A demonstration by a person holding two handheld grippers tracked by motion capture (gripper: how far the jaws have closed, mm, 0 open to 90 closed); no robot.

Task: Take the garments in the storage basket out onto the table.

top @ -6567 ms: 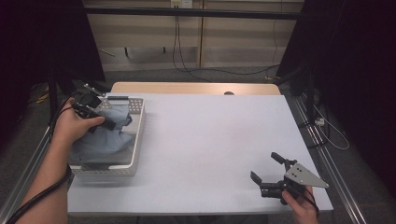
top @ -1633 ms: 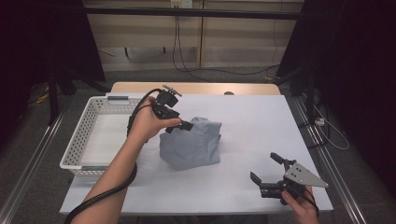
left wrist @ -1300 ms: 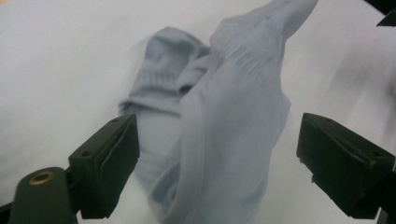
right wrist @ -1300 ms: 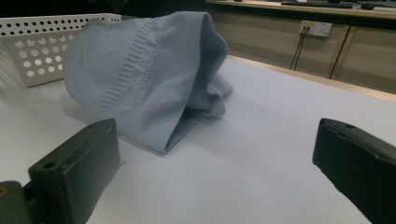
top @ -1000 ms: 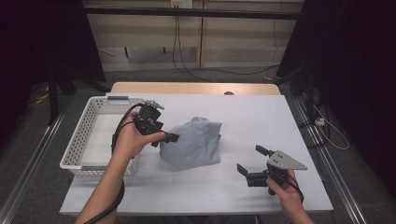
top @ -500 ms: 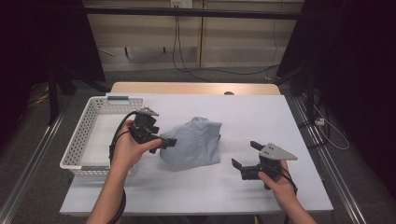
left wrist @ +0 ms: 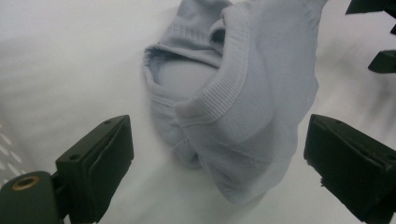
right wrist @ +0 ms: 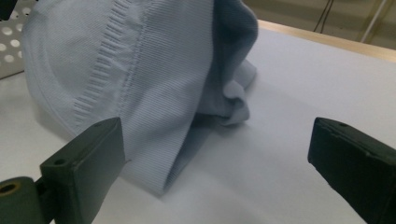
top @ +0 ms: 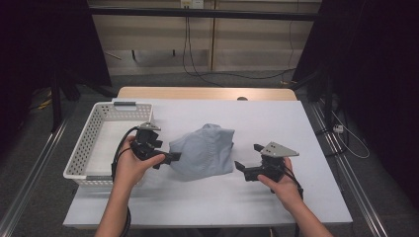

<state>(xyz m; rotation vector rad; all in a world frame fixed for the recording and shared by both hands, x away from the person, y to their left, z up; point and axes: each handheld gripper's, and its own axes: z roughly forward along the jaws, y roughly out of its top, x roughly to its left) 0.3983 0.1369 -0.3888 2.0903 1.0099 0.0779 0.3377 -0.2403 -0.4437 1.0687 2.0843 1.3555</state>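
A crumpled light blue knit garment lies in a heap at the middle of the white table. My left gripper is open right at the garment's left edge, with nothing held. In the left gripper view the ribbed folds of the garment lie just ahead between the wide-apart jaws. My right gripper is open a short way off the garment's right edge. In the right gripper view the garment rises close in front, nearer the left jaw.
A white perforated basket stands at the table's left side, just behind my left hand; its corner shows in the right gripper view. Bare table stretches to the right and front. Dark curtains and cables lie beyond the far edge.
The left gripper carried the garment out of the basket, set it on the table and let go, then drew back to its left edge. The right gripper moved in from the front right.
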